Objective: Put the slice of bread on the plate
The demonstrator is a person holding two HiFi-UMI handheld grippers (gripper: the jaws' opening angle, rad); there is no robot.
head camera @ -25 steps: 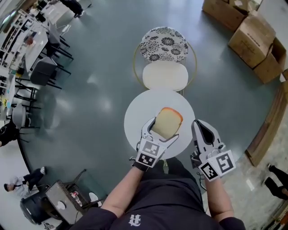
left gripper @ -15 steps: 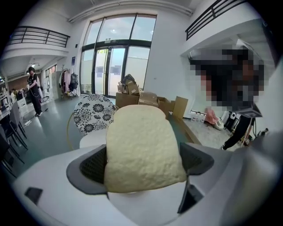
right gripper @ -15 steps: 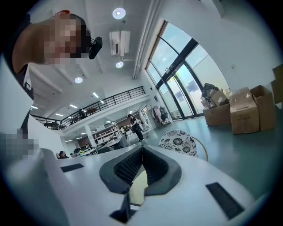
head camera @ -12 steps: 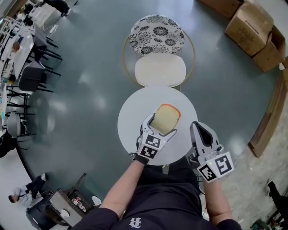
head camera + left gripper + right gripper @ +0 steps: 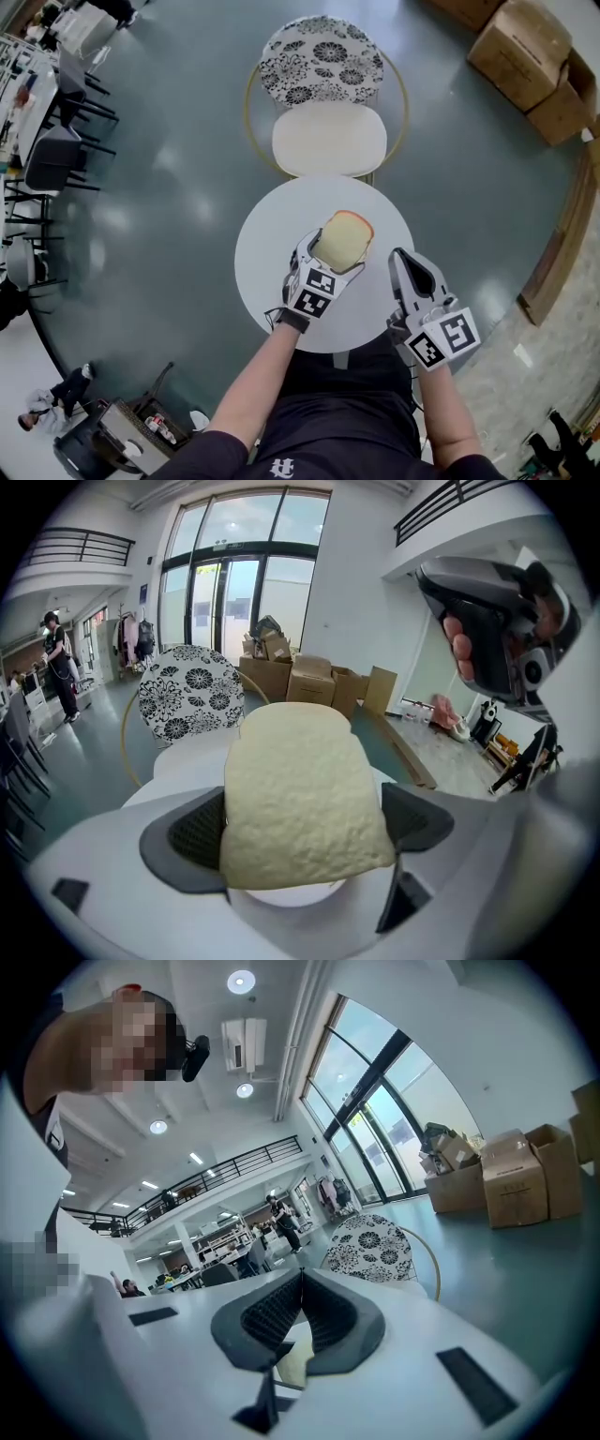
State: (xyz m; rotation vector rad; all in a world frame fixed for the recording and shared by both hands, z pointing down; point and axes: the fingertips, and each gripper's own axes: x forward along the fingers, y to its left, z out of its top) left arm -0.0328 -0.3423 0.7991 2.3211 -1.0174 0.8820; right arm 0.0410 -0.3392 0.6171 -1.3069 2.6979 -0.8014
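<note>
the left tongs [image 5: 305, 829] are gripping the slice of bread [image 5: 300, 794], with the dark pads pressing on its two side edges and its rounded top pointing away from the person. in the head view the slice is hanging in the air over the middle of the round white table [image 5: 267, 234], with its browned crust along the far edge. the right tongs [image 5: 300, 1312] are pressing their ribbed pads together with nothing between them; in the head view they are hovering just beside the left tongs, over the table's near right edge, pointing away from the person. beyond the table a chair [image 5: 328, 139] with a cream seat and a black-and-white flowered back is standing close against its far side. cardboard boxes [image 5: 525, 45] are sitting well apart on the grey-green floor [image 5: 178, 187], at the upper right.
</note>
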